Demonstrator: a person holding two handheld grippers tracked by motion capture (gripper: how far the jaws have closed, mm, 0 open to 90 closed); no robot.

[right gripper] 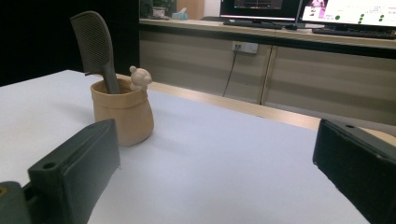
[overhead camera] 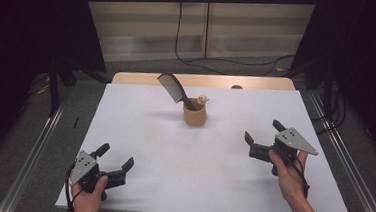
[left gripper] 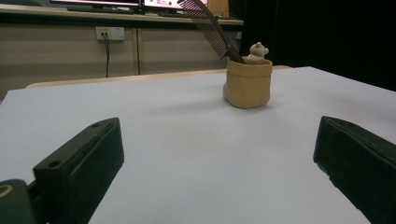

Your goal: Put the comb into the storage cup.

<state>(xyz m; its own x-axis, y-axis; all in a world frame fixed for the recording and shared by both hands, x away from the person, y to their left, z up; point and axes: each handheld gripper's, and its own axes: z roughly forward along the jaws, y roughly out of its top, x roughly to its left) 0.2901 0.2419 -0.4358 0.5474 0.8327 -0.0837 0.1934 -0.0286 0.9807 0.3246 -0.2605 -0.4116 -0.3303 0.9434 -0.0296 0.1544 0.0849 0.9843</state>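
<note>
Both tongs rest low over the white desk (overhead camera: 173, 150) with nothing in them. The left tongs (overhead camera: 116, 165) sit at the near left corner, held from below by the person's left hand (overhead camera: 88, 199), jaws spread wide and released; in the left gripper view the two black jaws stand far apart at the lower corners with bare desk between them. The right tongs (overhead camera: 263, 135) lie at the near right, gripped by the right hand (overhead camera: 287, 179), jaws likewise parted and holding nothing, with the grey three-cornered plate (overhead camera: 295, 139) on top.

The tan cup (overhead camera: 195, 114) stands upright on the desk, well ahead of both tongs and roughly between their lines of aim: ahead and to the right of the left tongs, ahead and to the left of the right tongs. It touches neither. From the left gripper view the cup (left gripper: 248, 82) sits beyond the gap in the jaws, right of centre; from the right gripper view the cup (right gripper: 123, 112) sits just past the left jaw.

A dark comb (overhead camera: 172, 88) stands in the cup handle-down, its toothed head leaning up and away to the left as seen from above. A small pale bear figure (overhead camera: 203, 98) perches at the cup's rim, just beside the comb's handle, on the side toward the right tongs
</note>
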